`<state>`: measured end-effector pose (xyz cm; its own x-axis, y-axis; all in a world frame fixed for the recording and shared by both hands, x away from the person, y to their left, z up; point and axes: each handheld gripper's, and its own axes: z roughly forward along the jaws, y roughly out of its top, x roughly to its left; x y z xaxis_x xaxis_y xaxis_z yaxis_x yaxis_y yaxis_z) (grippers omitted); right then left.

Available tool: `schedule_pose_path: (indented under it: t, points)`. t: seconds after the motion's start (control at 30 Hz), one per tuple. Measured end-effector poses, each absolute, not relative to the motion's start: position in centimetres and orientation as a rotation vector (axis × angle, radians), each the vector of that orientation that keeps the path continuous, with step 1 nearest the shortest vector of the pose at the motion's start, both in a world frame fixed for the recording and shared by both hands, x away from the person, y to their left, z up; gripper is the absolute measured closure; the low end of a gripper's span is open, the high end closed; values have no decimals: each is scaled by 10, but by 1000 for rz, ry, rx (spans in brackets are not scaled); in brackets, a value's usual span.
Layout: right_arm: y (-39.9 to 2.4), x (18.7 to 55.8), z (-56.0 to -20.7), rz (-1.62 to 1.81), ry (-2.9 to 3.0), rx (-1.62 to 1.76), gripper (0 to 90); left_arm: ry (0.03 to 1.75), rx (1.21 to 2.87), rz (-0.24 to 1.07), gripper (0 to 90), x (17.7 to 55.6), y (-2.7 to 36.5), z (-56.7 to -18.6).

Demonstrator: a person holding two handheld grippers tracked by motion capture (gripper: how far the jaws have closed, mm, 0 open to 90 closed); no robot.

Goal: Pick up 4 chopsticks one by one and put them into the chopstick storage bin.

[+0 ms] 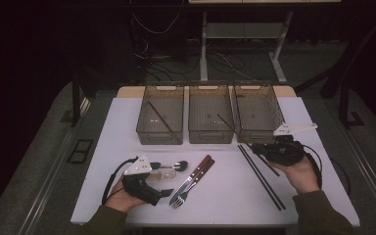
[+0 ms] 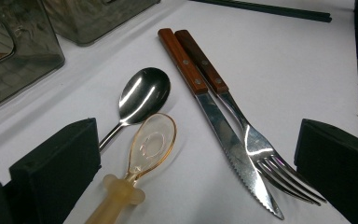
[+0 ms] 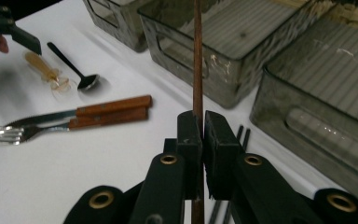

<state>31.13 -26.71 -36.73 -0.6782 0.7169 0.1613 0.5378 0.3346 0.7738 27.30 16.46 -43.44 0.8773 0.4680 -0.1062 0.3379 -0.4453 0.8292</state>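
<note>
Item one: my right gripper (image 3: 200, 140), which I am holding at the right of the white table (image 1: 127, 127), jaws pressed together on a thin brown wooden chopstick (image 3: 197, 65). In the right gripper view the stick is running straight up between the pads toward the bins; in the high view its far end (image 1: 223, 120) is reaching over the near rim of the middle bin.

Item two: my left gripper (image 2: 196, 168), which I am resting near the front left of the table, jaws standing wide apart, gripping nothing. Between them are lying four pieces of cutlery.

Item three: a polished steel spoon (image 2: 142, 95), bowl up, just beside a translucent amber plastic spoon (image 2: 151, 142).

Item four: a serrated steel knife with a riveted brown wooden handle (image 2: 223, 126) and a matching wood-handled steel fork (image 2: 256, 144), lying side by side, touching or nearly so.

Item five: three smoky transparent rectangular plastic bins (image 1: 210, 117), standing in a row at the table's far edge. I am seeing another thin stick lying aslant in the left bin (image 1: 160, 117).

Item six: a pair of long black chopsticks (image 1: 262, 178), lying diagonally on the table beside my right hand (image 1: 301, 174).
</note>
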Motion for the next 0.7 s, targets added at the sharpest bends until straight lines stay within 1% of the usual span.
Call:
schedule_pose_path:
  t: [0.7]
  points:
    - [-199, 358, -338, 1176, 2424, 1113, 857, 573, 2059, 157, 0, 273, 164, -434]
